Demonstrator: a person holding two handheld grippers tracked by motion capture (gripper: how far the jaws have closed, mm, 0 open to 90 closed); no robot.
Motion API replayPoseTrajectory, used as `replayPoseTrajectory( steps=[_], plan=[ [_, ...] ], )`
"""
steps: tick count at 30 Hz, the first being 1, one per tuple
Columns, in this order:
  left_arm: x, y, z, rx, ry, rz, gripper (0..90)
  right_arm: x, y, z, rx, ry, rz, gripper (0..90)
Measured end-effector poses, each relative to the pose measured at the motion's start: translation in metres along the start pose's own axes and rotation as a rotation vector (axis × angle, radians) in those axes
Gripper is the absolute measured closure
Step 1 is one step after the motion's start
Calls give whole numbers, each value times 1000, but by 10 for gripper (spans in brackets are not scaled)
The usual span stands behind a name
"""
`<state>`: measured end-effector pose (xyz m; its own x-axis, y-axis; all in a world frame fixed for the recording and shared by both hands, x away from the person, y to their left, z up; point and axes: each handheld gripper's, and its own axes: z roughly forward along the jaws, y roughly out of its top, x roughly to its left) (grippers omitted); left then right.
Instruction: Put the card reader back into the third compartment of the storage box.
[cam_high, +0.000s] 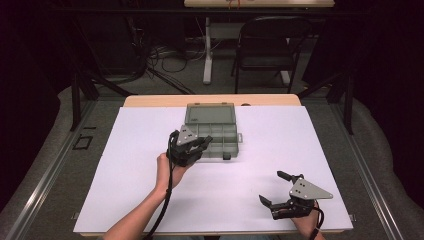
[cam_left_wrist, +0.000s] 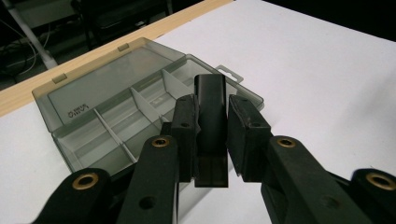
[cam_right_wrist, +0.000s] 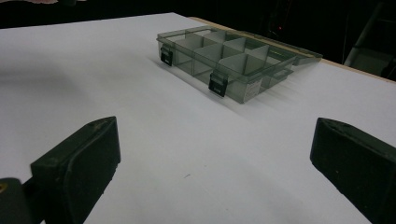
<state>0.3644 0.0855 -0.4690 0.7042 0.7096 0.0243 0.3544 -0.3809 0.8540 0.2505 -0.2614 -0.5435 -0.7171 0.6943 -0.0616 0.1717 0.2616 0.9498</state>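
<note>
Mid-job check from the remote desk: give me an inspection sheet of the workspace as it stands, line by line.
Surface: white sheet over a wooden table, flat.
Job's things: grey divided organizer box, lid open and lying back; compartments look empty; two dark latches on its front wall.
Clutter: nothing seen on the sheet.
Grippers: left gripper shut on a small dark block, held at the box's front edge; right gripper open, low over the sheet near the person's side, apart from the box.
Cables: one trails from the left gripper along the forearm; floor cables beyond the table.
Surroundings: folding chair, table leg, dark room.
</note>
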Motion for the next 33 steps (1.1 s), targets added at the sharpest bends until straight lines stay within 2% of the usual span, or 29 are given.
replayPoseTrajectory(
  steps=[9, 18, 26, 33],
  plan=[
    [5, 6, 8, -2, 12, -9, 735, 0, 0, 0, 5, -2, -1, 12],
    [13, 12, 20, -7, 27, -40, 735, -1, -1, 1, 15, 2, 0, 13],
    [17, 14, 27, -4, 37, -48, 735, -2, -2, 2, 12, 1, 0, 13],
    [18, 22, 28, -11, 44, -45, 735, -1, -1, 1, 13, -4, -3, 13]
  ],
)
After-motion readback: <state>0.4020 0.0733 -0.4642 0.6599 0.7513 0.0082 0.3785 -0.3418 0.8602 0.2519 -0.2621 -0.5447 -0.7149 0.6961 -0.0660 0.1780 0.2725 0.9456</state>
